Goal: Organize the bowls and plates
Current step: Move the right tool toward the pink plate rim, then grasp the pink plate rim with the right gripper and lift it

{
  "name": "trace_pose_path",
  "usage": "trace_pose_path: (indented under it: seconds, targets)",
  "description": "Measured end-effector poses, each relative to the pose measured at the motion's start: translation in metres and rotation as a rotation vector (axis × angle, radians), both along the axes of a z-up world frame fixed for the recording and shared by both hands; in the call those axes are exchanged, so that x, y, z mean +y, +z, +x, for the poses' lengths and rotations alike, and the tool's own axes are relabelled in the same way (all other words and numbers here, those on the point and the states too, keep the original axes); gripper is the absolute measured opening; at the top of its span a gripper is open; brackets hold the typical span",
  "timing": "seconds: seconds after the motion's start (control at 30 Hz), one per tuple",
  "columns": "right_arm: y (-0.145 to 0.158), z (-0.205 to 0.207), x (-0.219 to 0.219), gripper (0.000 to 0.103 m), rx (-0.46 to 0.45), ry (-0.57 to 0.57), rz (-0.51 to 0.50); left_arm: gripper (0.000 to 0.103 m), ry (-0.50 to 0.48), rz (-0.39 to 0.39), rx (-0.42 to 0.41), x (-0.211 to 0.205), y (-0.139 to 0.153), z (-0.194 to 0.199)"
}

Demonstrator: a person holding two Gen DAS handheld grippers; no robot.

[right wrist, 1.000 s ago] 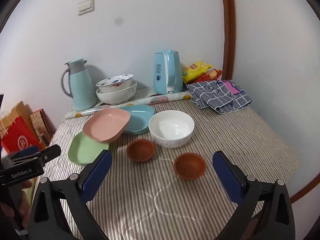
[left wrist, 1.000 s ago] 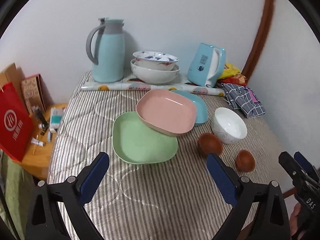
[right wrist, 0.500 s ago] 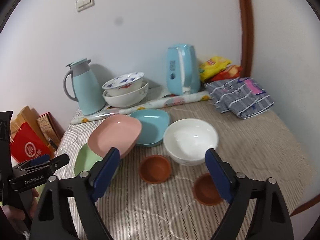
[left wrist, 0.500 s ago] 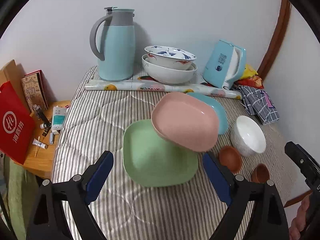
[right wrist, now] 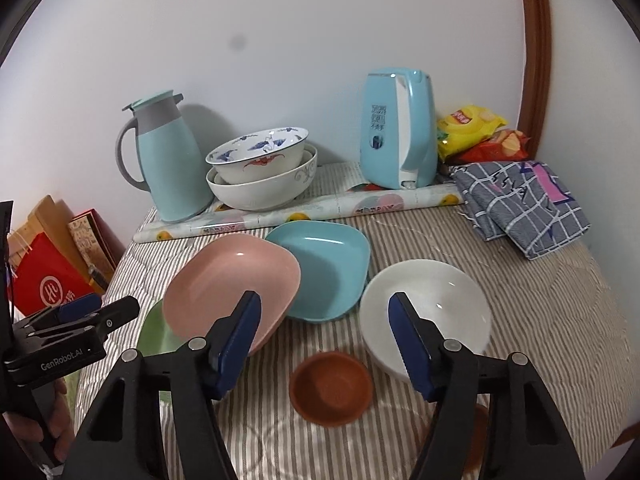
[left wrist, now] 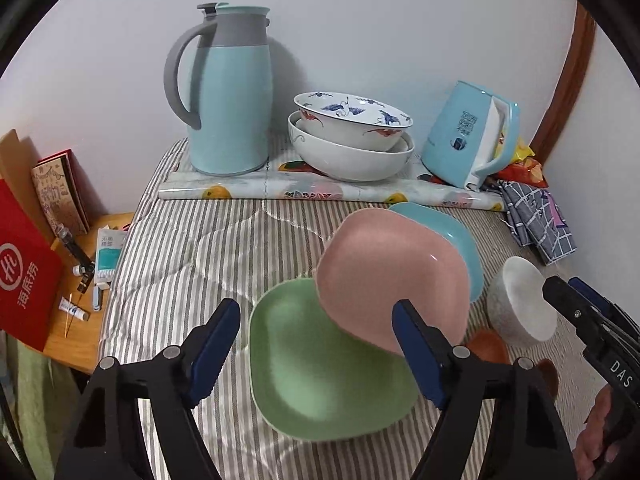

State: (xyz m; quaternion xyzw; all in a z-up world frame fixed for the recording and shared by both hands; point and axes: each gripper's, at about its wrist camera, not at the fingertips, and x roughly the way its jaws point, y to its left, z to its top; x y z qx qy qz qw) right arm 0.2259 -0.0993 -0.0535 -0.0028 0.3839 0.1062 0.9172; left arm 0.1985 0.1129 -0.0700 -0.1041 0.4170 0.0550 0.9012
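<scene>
Bare striped cloth [left wrist: 192,256] lies open at left-centre of the left view; the tall pale-blue thermos jug [left wrist: 230,96] and stacked white porcelain bowls [left wrist: 350,136] block the back.

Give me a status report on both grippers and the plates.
Left gripper open, empty. Right gripper open, empty. Pink plate overlaps green plate and blue plate. Nothing blocking.

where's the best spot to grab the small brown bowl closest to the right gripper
Probably by the rim of the small brown bowl, one of the fingers inside and one outside, coming down from above. It sits upright with its mouth open, and the right gripper is open just short of it. The white bowl crowds its right side, so pinch the near edge.
</scene>
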Motion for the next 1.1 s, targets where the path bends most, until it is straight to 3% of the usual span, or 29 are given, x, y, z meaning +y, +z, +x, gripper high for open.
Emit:
trace_pose_path:
  seconds: [0.13, 0.17, 0.37, 0.8, 0.9, 1.0, 1.07, 1.1]
  targets:
    - [-0.009, 0.015, 0.010, 0.062, 0.008, 0.005, -0.009, 0.066, -0.018, 0.019, 0.009, 0.004, -0.006, 0.015]
    - [-0.011, 0.018, 0.013, 0.057, 0.009, 0.009, -0.014, 0.065, -0.022, 0.021, 0.014, 0.004, -0.008, 0.020]
    - [-0.029, 0.034, 0.027, 0.050, 0.058, 0.026, -0.032, 0.060, -0.067, 0.019, 0.032, 0.004, -0.022, 0.044]
    - [-0.056, 0.042, 0.045, 0.046, 0.131, 0.027, -0.063, 0.034, -0.119, -0.046, 0.068, 0.000, -0.048, 0.082]
    - [-0.062, 0.043, 0.046, 0.045, 0.152, 0.026, -0.051, 0.032, -0.131, -0.056, 0.076, -0.002, -0.051, 0.086]
    - [-0.069, 0.044, 0.047, 0.042, 0.171, 0.026, -0.049, 0.024, -0.142, -0.056, 0.085, -0.003, -0.054, 0.088]
    - [-0.074, 0.046, 0.048, 0.035, 0.189, 0.025, -0.047, 0.021, -0.142, -0.055, 0.084, -0.004, -0.056, 0.089]
    - [-0.076, 0.047, 0.049, 0.033, 0.197, 0.026, -0.046, 0.013, -0.141, -0.051, 0.085, -0.004, -0.057, 0.089]
